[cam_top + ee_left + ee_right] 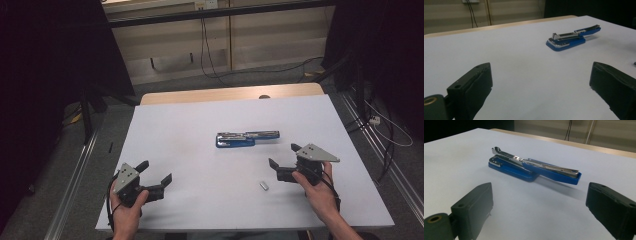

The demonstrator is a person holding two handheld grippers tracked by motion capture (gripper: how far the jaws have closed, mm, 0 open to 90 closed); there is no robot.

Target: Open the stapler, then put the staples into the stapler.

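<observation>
Right tool (281,156) gaping, blue stapler (247,138) just ahead, apart

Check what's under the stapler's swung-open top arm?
The stapler has bare white table and shadow beneath its raised arm; nothing lies there. Beneath its base is hidden.

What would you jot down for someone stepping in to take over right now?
Left claw: open, holding nothing, low over the table near its front left.
Right claw: open, holding nothing, front right, pointed at the stapler.
Stapler: blue, mid-table, swung open, lying flat.
Small metal piece, perhaps staples: on the table near the right claw.
Done: stapler is open.
Left: probably pick up the metal piece, load it, close the stapler.
</observation>
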